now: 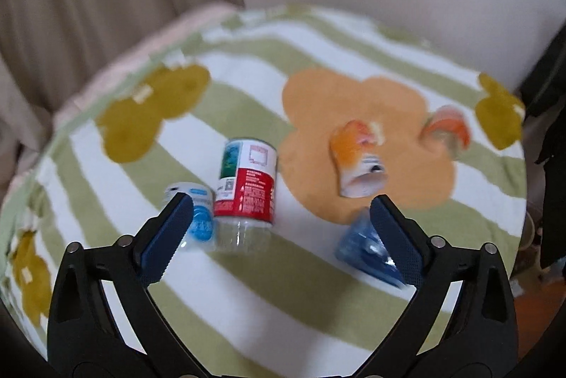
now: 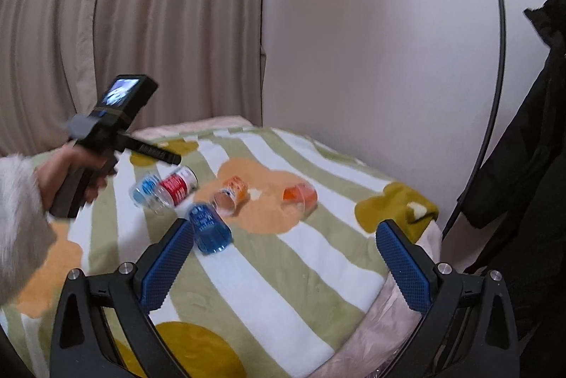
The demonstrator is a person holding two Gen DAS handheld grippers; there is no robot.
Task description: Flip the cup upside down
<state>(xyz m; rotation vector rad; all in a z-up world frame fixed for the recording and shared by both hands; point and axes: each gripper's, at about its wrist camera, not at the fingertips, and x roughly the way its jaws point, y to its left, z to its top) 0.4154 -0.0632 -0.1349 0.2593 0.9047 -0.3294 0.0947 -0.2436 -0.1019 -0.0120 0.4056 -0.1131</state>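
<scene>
Left gripper [image 1: 279, 204] and right gripper [image 2: 283, 233] both hover above the striped blanket [image 2: 300, 257], fingers spread wide, gripping nothing. A hand [image 2: 70, 176] holds the left unit's grip. Five cups lie tipped over — the dark blue cup [image 2: 209, 228] lies nearest the right gripper, the red-labelled cup [image 1: 247, 187] beyond it, touching a light blue cup [image 1: 198, 218].

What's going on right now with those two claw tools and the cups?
Left gripper open, empty. Right gripper open, empty. Five cups on their sides on the blanket; dark blue cup nearest. Nothing blocking.
</scene>
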